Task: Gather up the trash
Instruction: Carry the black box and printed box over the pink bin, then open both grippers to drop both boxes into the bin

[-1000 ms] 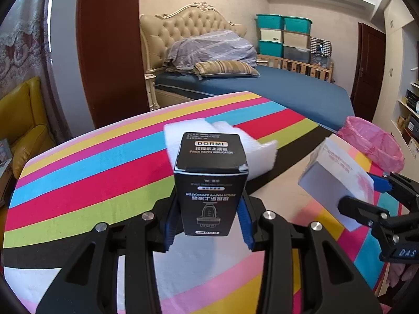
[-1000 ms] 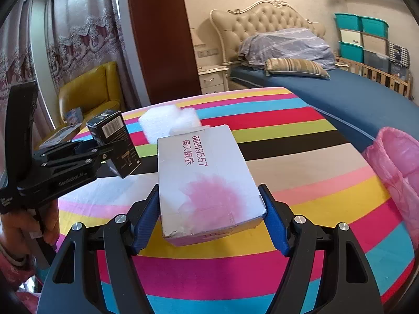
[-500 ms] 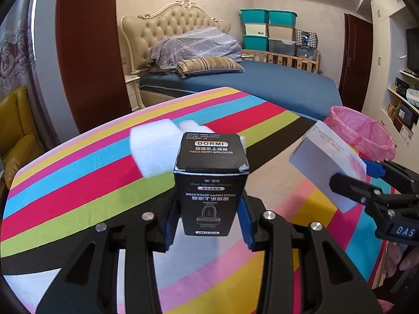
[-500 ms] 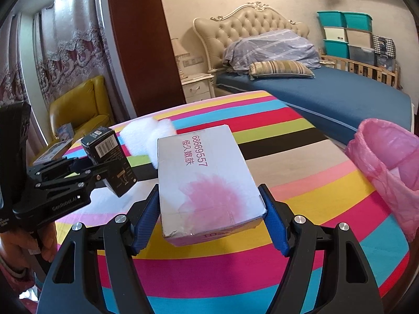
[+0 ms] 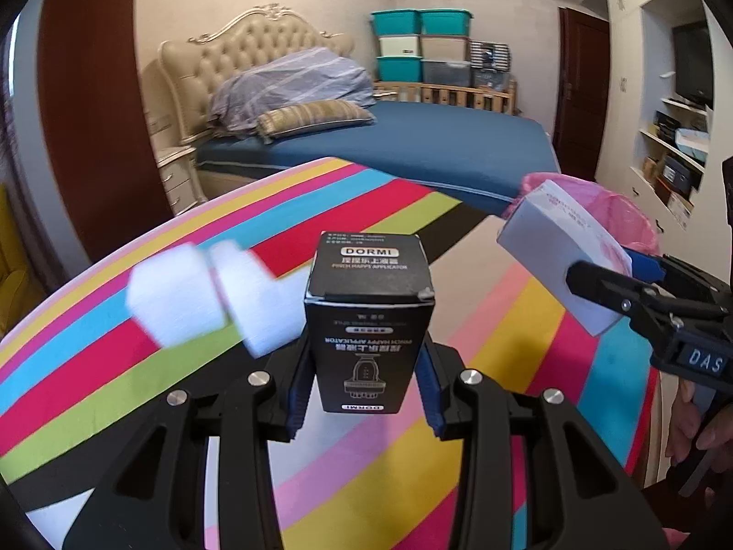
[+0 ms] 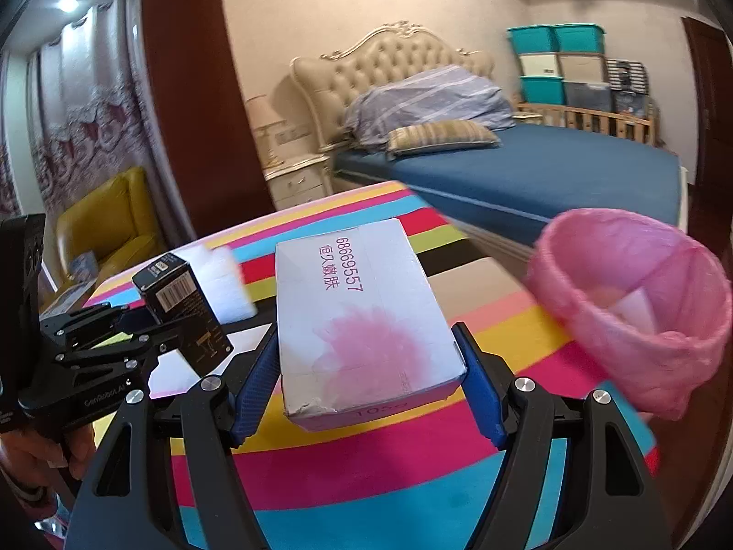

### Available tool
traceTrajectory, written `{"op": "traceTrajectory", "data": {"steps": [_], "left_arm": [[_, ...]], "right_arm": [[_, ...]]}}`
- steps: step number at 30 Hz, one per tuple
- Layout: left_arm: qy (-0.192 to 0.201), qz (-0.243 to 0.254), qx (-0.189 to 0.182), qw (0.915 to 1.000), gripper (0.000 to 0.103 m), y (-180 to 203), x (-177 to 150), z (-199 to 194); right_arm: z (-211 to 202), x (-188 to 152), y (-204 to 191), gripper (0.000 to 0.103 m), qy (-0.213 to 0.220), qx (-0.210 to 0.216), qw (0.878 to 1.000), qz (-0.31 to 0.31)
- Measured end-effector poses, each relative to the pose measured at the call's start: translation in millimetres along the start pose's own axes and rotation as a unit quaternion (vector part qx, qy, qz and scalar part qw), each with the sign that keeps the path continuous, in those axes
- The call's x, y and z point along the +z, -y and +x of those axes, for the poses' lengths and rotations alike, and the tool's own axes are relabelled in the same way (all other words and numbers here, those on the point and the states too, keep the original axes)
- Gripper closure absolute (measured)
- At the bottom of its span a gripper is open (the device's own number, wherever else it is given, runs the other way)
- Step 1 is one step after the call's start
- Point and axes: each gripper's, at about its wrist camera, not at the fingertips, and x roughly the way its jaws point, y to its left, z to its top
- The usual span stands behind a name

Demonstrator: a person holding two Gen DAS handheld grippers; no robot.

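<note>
Pink-lined bin (image 6: 641,307) stood beside the tabletop (image 6: 366,458); left hand-held gripper (image 5: 366,380) clamped the black box (image 5: 369,321), right hand-held gripper (image 6: 366,385) the white box (image 6: 362,316). Releasing either short risked missing the rim.

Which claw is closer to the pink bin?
The right claw, holding the white box, sits just beside the bin. The left claw, holding the black box, is farther off, on the right claw's far side.

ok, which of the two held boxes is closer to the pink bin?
The white box with the pink splash, held in the right gripper. The pink-lined bin sits just to its right; the black DORMI box in the left gripper is farther away.
</note>
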Motion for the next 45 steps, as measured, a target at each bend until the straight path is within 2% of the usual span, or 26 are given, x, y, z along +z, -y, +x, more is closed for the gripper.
{"op": "traceTrajectory", "data": {"steps": [9,20,28,38,40,42,45], "left_arm": [[0.013,0.042,-0.038,0.9983,0.064,50,25,18],[0.029,0.080,-0.082,0.9931,0.064,114,64,51],[0.039,0.090,-0.131,0.9866,0.064,166,103,82],[0.043,0.081,-0.173,0.9807,0.063,215,150,126],[0.044,0.076,-0.179,0.9800,0.054,222,156,133],[0.052,0.069,-0.169,0.9818,0.030,226,162,138],[0.060,0.068,-0.161,0.9827,0.028,224,163,136]], "right_arm": [[-21,6,52,0.034,0.028,-0.050,0.998,0.032],[-48,9,124,0.034,0.057,-0.118,0.989,0.067],[-59,20,169,0.034,0.069,-0.165,0.982,0.068],[-50,36,210,0.033,0.068,-0.188,0.978,0.054],[-45,40,219,0.030,0.069,-0.190,0.978,0.054],[-42,41,224,0.018,0.066,-0.190,0.978,0.058],[-46,41,227,0.018,0.073,-0.193,0.977,0.062]]}}
